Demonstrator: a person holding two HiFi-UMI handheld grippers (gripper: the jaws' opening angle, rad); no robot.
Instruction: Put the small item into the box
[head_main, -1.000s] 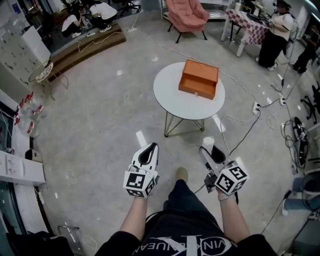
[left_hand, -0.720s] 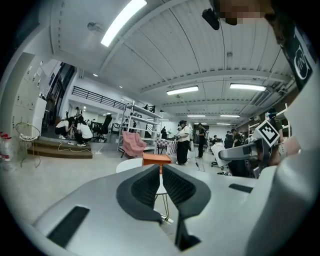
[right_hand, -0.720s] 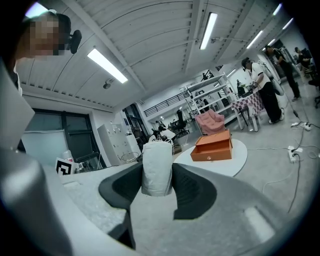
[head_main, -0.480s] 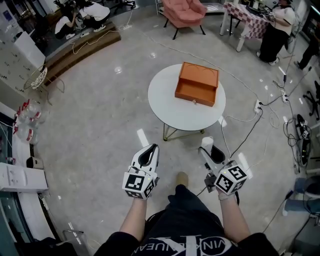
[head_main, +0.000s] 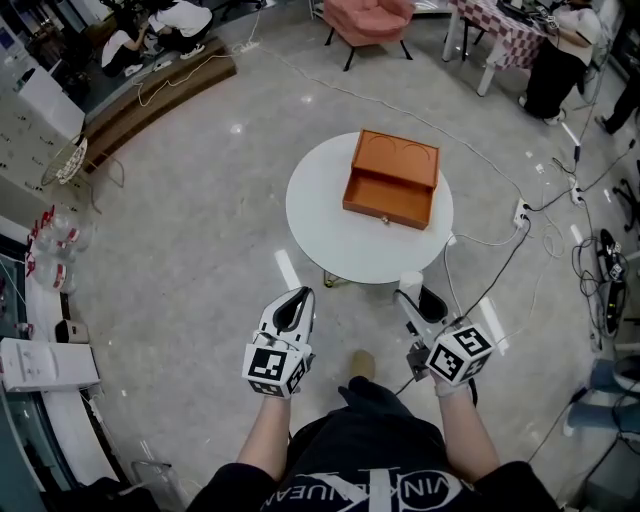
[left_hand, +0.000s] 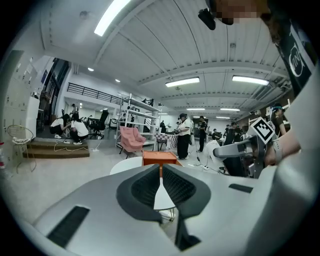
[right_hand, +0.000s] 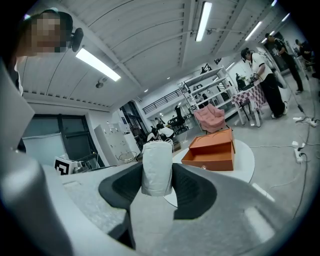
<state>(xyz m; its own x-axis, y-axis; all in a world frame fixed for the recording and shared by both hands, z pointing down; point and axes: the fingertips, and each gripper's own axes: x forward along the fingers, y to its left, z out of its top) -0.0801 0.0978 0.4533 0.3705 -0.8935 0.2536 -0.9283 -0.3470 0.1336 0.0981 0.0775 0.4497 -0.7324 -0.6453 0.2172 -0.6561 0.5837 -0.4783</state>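
Note:
An open orange box (head_main: 392, 180) sits on a round white table (head_main: 320, 215) ahead of me; it also shows in the right gripper view as the orange box (right_hand: 212, 150) and in the left gripper view as the box (left_hand: 159, 158). My right gripper (head_main: 411, 288) is shut on a small white wrapped item (right_hand: 157, 167), whose top sticks out at the item (head_main: 411, 283), just short of the table's near edge. My left gripper (head_main: 296, 297) is shut with nothing between its jaws, held over the floor left of the right one.
The table stands on thin metal legs (head_main: 330, 283) on a grey floor. Cables (head_main: 500, 240) and a power strip (head_main: 521, 213) lie right of it. A pink armchair (head_main: 375, 17) and a checkered table (head_main: 500, 20) stand beyond; people are at the far corners.
The table and box have come nearer and lower in the head view. Both grippers hold the same pose, the right one still holding the white item.

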